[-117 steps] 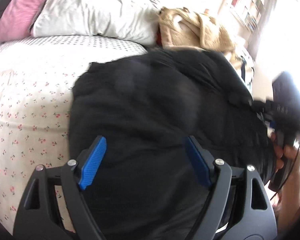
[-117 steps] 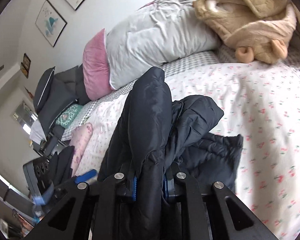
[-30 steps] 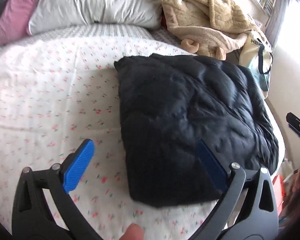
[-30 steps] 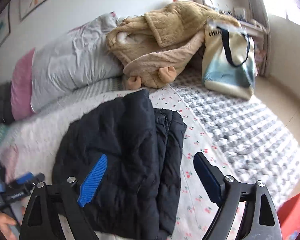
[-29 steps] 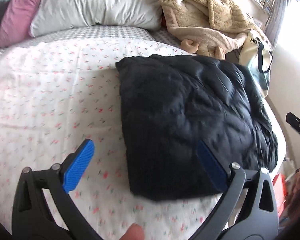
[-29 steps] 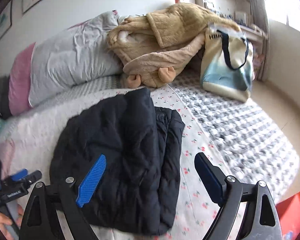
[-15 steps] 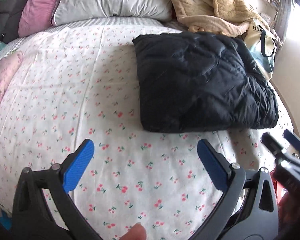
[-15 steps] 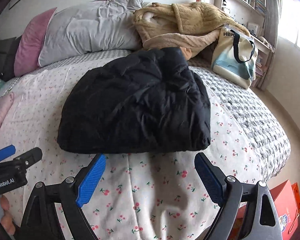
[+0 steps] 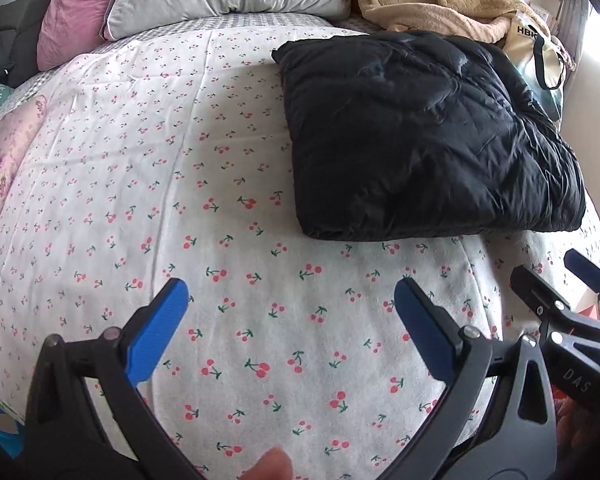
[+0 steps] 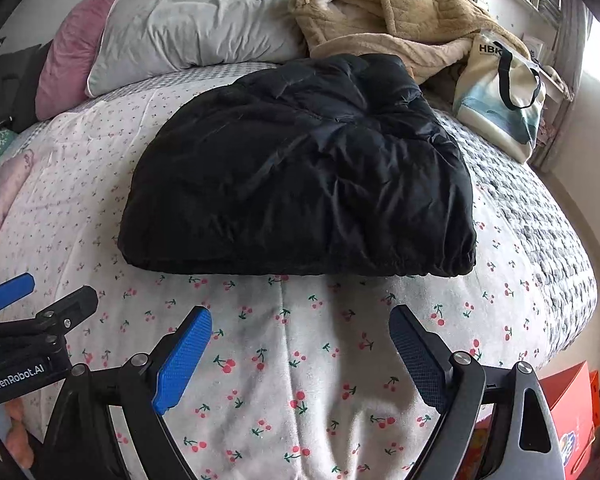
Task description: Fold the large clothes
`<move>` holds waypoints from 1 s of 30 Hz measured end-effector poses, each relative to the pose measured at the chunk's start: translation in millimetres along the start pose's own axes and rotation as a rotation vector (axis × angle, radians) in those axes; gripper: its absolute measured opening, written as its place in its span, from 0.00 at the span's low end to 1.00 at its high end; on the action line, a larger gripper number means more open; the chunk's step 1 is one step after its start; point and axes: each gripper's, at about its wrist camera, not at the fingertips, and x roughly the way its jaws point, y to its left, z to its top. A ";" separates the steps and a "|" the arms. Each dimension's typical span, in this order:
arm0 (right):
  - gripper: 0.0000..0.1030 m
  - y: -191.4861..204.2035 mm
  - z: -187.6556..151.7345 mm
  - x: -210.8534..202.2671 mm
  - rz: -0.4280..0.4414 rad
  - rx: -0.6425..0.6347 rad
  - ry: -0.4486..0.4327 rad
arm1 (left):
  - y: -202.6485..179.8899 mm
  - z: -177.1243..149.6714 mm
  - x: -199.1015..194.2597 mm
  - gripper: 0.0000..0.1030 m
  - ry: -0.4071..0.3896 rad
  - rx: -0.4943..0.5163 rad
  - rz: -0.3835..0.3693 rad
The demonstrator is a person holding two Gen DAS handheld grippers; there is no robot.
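A black puffer jacket [image 9: 428, 136] [image 10: 300, 176] lies folded into a thick rectangular bundle on the cherry-print bedspread [image 9: 228, 264] [image 10: 300, 360]. Nothing holds it. My left gripper [image 9: 288, 300] hangs open over bare bedspread, near the bed's front edge, well short of the jacket's near left corner. My right gripper [image 10: 300, 328] is open too, empty, just in front of the jacket's near edge. Each gripper shows at the side of the other's view: the right one [image 9: 560, 292] at the right edge, the left one [image 10: 40, 300] at the left edge.
A white pillow [image 10: 196, 28] and a pink pillow [image 10: 72, 40] lie at the head of the bed. A beige fleece robe [image 10: 392, 12] is heaped behind the jacket. A tote bag [image 10: 500, 100] stands on the grey knitted blanket [image 10: 540, 232]. A red box [image 10: 572, 412] sits on the floor.
Both grippers have drawn back and down from the jacket towards the bed's front edge. The jacket, once between the fingers in each view, now lies clear ahead.
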 end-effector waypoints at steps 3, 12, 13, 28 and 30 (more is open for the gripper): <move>0.89 3.5 -1.0 1.5 0.000 -0.009 0.007 | -0.3 -0.5 0.0 0.99 -0.002 0.003 0.008; 0.89 0.3 -2.0 2.4 0.015 0.005 0.016 | -2.2 -1.3 -1.9 0.99 -0.016 0.020 0.039; 0.89 -0.4 -2.1 2.3 0.016 0.009 0.017 | -2.4 -1.4 -2.2 0.99 -0.017 0.022 0.039; 0.89 2.7 -3.0 3.4 0.022 0.007 0.023 | -3.2 -2.5 -5.1 0.99 -0.018 0.031 0.029; 0.89 3.8 -3.6 3.2 0.022 0.008 0.024 | -3.4 -2.4 -4.9 0.99 -0.018 0.030 0.031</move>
